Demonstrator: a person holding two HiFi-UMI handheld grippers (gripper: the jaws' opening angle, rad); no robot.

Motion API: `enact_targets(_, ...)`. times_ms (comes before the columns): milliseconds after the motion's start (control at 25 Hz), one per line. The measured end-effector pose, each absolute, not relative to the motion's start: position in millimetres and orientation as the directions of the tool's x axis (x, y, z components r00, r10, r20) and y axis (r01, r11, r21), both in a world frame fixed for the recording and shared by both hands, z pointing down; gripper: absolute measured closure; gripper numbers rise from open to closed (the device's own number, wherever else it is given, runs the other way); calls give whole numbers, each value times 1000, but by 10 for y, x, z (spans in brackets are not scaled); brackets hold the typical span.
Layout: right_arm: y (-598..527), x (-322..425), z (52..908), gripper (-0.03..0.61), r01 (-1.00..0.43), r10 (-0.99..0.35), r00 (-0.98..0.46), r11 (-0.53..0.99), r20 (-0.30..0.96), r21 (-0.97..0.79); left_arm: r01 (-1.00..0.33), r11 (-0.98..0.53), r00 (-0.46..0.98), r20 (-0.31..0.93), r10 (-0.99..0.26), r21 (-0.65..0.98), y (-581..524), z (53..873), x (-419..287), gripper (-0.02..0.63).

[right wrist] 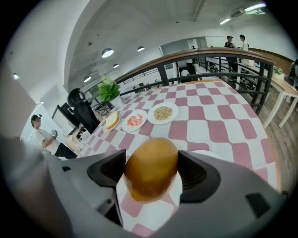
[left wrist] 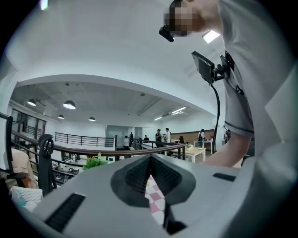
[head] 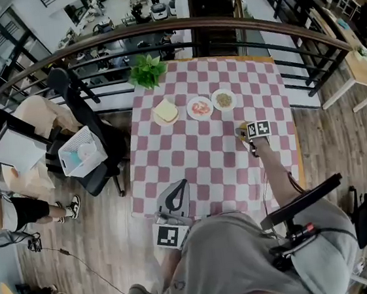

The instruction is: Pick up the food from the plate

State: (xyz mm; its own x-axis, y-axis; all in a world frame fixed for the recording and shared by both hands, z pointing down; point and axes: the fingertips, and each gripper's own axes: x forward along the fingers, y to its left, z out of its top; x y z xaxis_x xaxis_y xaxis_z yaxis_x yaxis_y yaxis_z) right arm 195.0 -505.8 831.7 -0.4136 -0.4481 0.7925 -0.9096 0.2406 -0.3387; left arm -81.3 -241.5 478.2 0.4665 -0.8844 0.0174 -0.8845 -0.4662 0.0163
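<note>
right arm (head: 275,172) is stretched out from the body over the right side of the checkered table (head: 204,154). the right gripper (head: 245,131) points toward the far end, and its marker cube faces up. its jaws are clamped on a golden-brown bun (right wrist: 151,169), one pad on each side. in the right gripper view the bun looks a bit taller than wide, so its long axis runs up-down between the jaws rather than across them, with the rounded top toward the camera. can't tell if it's touching the cloth. the left gripper (head: 181,186) is tucked in close to the body at the near edge of the table, with its jaws pressed together on nothing and its tip aimed toward the far end of the table. from the head view the bun is barely a yellowish speck. that view does show the far row: a bread slice (head: 165,110), something red (head: 199,107), a grainy pile (head: 223,98), and a plant (head: 148,70) behind them. the left gripper view is tilted up, mostly ceiling, railing and the person's torso, with only a sliver of cloth.
</note>
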Motion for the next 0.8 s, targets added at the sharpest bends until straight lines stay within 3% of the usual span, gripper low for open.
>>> enact_targets(400,-4857,753,7979,219,-814,-396,-570,392,720,-429,-886,-464,464,8,-886,12,-2361,4764,-827,603)
enact_targets(560,-4796,398,7952,219,-790,-359,-588,449,725,-418,-898,-440,439,58,-897,-2,-2322,4936,-957,603)
enact_targets(800,-4646,13,8131,219,-769,-286,-575,510,767,-386,-913,-407,407,35,-913,6,-2281,4854,-1045,603)
